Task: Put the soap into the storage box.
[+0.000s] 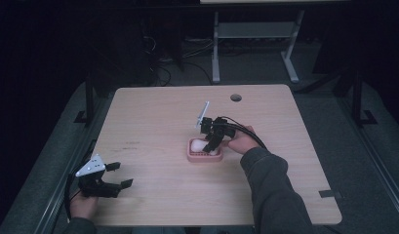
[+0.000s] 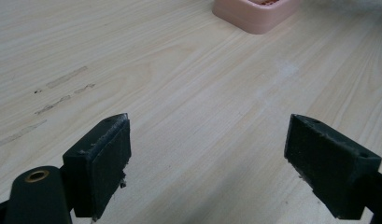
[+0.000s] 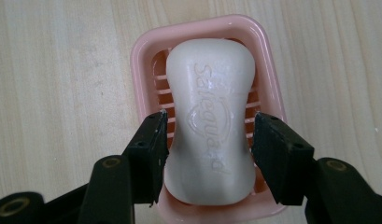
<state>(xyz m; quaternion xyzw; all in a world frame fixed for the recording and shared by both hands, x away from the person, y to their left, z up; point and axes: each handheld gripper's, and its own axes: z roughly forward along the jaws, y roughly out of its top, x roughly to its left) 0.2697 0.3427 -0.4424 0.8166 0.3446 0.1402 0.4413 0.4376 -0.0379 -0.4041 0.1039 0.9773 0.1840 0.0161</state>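
- Your right hand-held gripper point(image 3: 209, 140) straddles the white soap bar point(image 3: 212, 121) in the pink soap dish point(image 3: 142, 70), frame centre; whether the pads touch it, you cannot tell.
- Your left hand-held gripper point(image 2: 207, 158) hangs wide over the desk point(image 2: 179, 84), lower left.

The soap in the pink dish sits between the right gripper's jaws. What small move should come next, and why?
Probably close the right gripper on the soap. Its jaws flank the bar's narrow waist inside the pink dish, with a thin gap visible on the right side, so I judge it not yet gripped.

dim lab or studio: bare wooden desk point(image 1: 153, 126), floor cables point(image 1: 163, 58), metal desk frame point(image 1: 255, 34) behind.
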